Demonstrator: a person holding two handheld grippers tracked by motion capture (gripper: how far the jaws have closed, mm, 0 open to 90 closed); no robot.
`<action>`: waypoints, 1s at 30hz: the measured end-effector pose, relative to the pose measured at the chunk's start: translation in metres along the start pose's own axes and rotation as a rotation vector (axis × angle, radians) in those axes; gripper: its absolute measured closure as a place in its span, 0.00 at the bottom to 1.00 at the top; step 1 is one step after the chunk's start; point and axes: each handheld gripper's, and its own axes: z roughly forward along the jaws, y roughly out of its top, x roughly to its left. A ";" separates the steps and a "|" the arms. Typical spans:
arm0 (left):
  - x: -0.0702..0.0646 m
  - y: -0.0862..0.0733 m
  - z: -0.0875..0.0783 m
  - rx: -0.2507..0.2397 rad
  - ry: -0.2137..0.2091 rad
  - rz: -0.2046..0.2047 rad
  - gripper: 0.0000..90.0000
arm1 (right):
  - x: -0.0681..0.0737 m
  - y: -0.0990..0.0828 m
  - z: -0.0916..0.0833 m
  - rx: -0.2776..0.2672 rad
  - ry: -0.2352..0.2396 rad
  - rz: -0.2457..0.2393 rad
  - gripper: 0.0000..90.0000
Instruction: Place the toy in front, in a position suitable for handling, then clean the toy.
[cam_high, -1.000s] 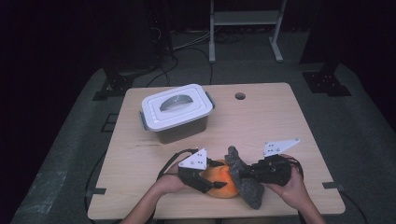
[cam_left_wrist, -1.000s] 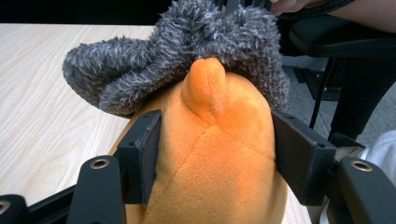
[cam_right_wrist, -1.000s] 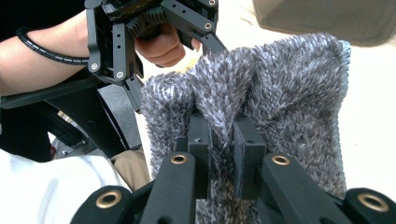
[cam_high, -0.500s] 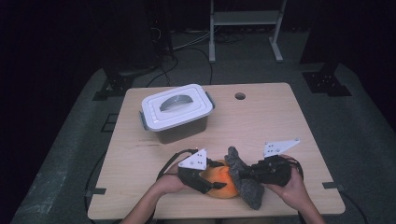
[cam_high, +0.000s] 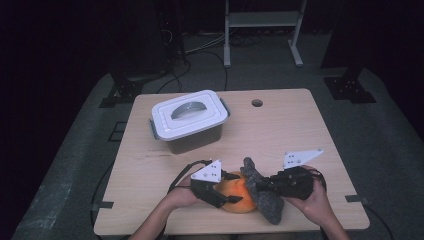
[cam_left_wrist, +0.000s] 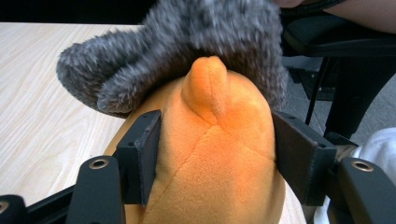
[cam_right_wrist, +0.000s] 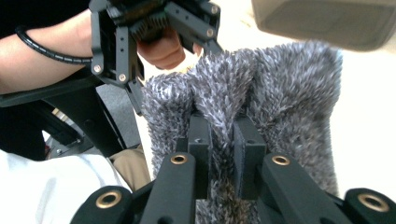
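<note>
I am inspecting the orange plush toy (cam_left_wrist: 215, 154), which is sitting at the near edge of the table (cam_high: 300, 130), between my 2 grippers. It is reading as light and very soft: the fabric is bulging around the pads where the left gripper (cam_high: 226, 198) is clamping it at about half opening, 1 pad on each flank. A grey fuzzy cover (cam_right_wrist: 261, 88) is draping over the toy's far side and touching it; I judge it thin, limp and stretchy, with pile that should not slip. The right gripper (cam_right_wrist: 223, 140) is pinching a fold of that cover with its jaws nearly closed, tufts squeezing out between the pads. For handling, I am judging the toy's broad middle the sound hold, since the small nub on top would fold away. The cover is best taken at a bunched edge, as now. Farther back on the left, a lidded grey box (cam_high: 190, 122) is standing well apart.
</note>
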 end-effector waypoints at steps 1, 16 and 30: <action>0.000 0.000 0.000 -0.001 -0.002 -0.001 0.40 | 0.000 0.001 -0.001 -0.010 0.004 0.001 0.88; -0.004 0.001 0.001 0.020 0.009 0.020 0.41 | -0.012 -0.013 0.003 0.083 -0.018 0.027 0.88; 0.001 0.005 -0.001 -0.015 0.067 -0.030 0.49 | -0.002 0.001 0.004 0.033 -0.011 -0.010 0.88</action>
